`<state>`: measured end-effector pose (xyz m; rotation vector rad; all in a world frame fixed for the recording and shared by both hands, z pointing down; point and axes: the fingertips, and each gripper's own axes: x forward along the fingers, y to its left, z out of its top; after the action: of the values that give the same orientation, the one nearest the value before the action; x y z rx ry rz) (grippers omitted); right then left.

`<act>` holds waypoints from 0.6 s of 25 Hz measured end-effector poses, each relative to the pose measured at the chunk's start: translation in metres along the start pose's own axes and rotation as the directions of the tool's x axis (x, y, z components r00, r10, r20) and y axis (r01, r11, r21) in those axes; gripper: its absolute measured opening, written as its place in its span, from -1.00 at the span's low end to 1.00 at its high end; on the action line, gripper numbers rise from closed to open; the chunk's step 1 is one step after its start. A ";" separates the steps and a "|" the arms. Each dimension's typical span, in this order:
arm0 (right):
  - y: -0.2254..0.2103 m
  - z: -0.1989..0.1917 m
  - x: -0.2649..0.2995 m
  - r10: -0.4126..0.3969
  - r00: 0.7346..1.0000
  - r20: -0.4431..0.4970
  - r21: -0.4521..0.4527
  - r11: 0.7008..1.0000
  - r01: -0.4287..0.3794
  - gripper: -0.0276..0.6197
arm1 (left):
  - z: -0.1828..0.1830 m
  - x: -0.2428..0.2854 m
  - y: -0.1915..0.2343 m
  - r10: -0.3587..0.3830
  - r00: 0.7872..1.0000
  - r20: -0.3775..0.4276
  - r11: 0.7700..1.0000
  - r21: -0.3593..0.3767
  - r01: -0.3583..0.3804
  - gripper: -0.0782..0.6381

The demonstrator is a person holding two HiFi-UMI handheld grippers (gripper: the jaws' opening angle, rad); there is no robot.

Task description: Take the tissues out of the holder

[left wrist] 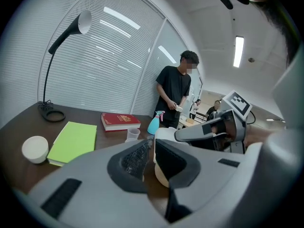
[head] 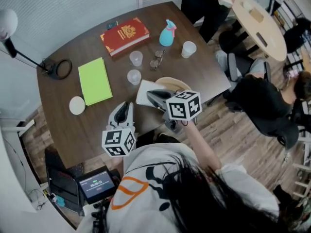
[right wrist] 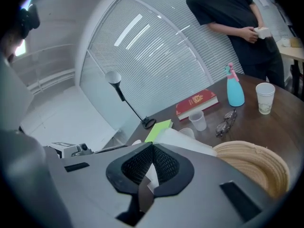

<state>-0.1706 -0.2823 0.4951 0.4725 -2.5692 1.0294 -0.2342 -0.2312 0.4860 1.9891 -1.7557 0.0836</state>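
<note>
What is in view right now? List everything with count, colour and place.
table: one, dark brown, centre
book: one, red, far side
notebook: one, lime green, left of centre
spray bottle: one, light blue, right of the book
cups: three, clear or whitish, mid-table
glasses: one pair, between the cups
round dish: one, white, near left edge
desk lamp: one, black stem, far left corner
holder: one, beige woven, near edge
tissue: one sheet, white, by the holder
bystander: one standing, black clothes, beyond the table
left gripper: grey, jaws slightly apart, empty
right gripper: grey, shut on the tissue
</note>
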 end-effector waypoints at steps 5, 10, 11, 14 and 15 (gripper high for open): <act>0.015 -0.011 0.024 0.049 0.997 -0.059 -0.022 0.998 -0.051 -0.88 | -0.001 -0.016 0.020 0.065 0.998 0.015 0.998 -0.019 -0.064 -0.66; 0.026 -0.026 0.048 0.084 0.989 -0.125 -0.036 0.995 -0.089 -0.88 | -0.001 -0.029 0.037 0.117 0.993 0.021 0.993 -0.034 -0.116 -0.66; 0.027 -0.030 0.052 0.083 0.987 -0.140 -0.042 0.995 -0.090 -0.88 | -0.002 -0.031 0.039 0.125 0.992 0.022 0.992 -0.036 -0.124 -0.66; 0.024 -0.041 0.060 0.076 0.981 -0.176 -0.056 0.995 -0.087 -0.88 | -0.003 -0.034 0.044 0.143 0.989 0.025 0.989 -0.042 -0.142 -0.66; 0.024 -0.044 0.061 0.076 0.980 -0.186 -0.054 0.995 -0.088 -0.88 | -0.004 -0.035 0.045 0.148 0.989 0.026 0.988 -0.043 -0.147 -0.66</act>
<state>-0.2271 -0.2460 0.5368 0.2448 -2.4652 0.9686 -0.2823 -0.2000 0.4908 1.8386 -1.9063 0.0670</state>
